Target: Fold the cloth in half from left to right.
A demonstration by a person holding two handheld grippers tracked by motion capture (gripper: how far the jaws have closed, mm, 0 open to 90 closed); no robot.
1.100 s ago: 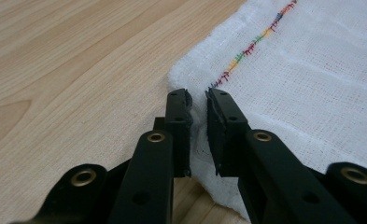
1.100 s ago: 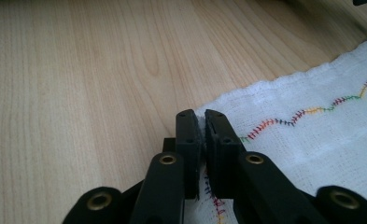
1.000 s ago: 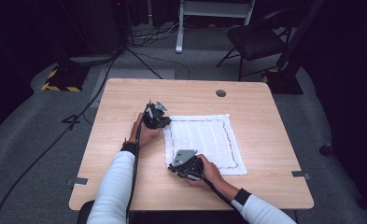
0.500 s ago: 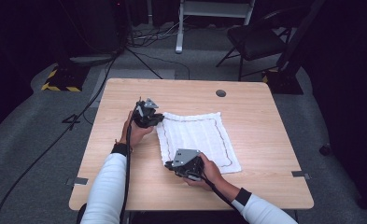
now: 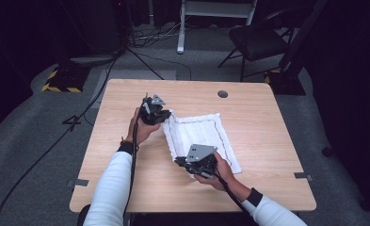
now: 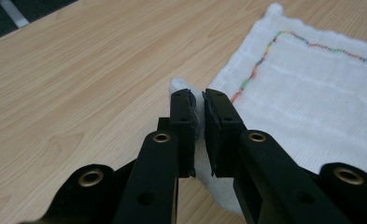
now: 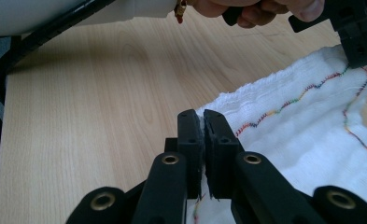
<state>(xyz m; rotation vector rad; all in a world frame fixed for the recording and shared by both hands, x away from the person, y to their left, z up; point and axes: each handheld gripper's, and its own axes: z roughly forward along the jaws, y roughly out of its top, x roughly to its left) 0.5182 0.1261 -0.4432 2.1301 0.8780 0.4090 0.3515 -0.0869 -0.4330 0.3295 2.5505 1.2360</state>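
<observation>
A white cloth (image 5: 199,136) lies near the middle of the tabletop (image 5: 267,141), which is smooth light wood with a square shape and rounded corners. The cloth is soft and a bit bumpy, with a thin line of many-colored stitches running near its edges. The left gripper (image 5: 155,113) has its black jaws pressed on the cloth's corner that points toward the table's far left corner. In the left gripper view (image 6: 197,105) a little white lump of cloth sticks up between the jaws. The right gripper (image 5: 185,162) pinches the cloth's edge nearest the table's front edge, and its jaws are squeezed almost together on the fabric (image 7: 202,123). A grey three-cornered plate sits on top of it. Both sleeves are white.
</observation>
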